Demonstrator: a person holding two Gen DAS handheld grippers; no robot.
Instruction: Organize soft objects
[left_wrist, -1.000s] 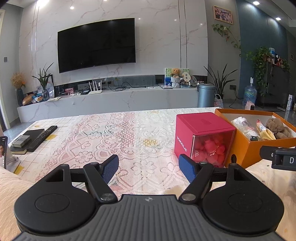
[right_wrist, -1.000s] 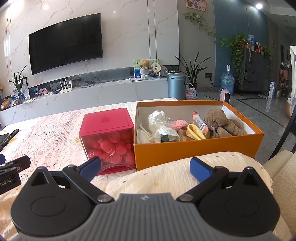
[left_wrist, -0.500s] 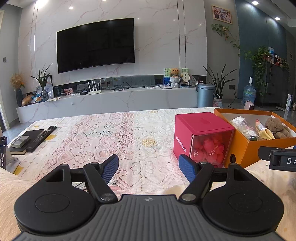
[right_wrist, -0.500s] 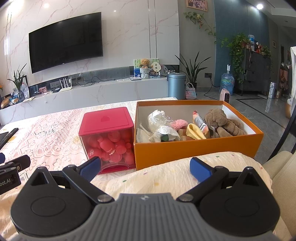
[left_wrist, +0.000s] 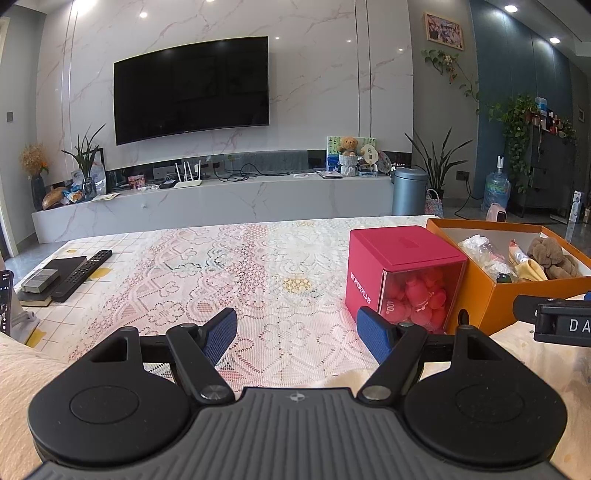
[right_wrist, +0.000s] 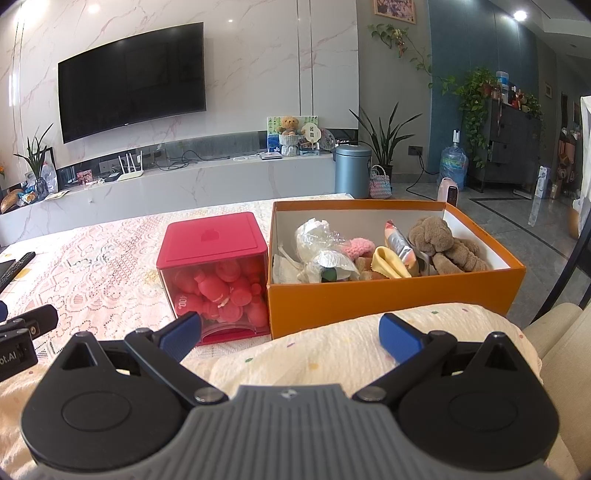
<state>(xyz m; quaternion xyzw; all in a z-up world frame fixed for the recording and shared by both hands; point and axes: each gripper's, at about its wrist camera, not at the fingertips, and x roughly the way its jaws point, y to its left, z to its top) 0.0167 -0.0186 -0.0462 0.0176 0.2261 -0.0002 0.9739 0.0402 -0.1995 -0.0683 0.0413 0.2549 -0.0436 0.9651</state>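
Soft objects (right_wrist: 373, 254) lay heaped in the orange box (right_wrist: 388, 295) at the far right of the lace-covered table (left_wrist: 229, 280), their lower parts hidden by its near wall. Both the left gripper (left_wrist: 296, 334) and right gripper (right_wrist: 290, 334) were spread wide and empty, held over pale cushions (right_wrist: 332, 350). Touching the box's left side stood a red cube (right_wrist: 214, 269) of blurry red shapes. A remote (left_wrist: 82, 275) lay far left, cut off in the right view.
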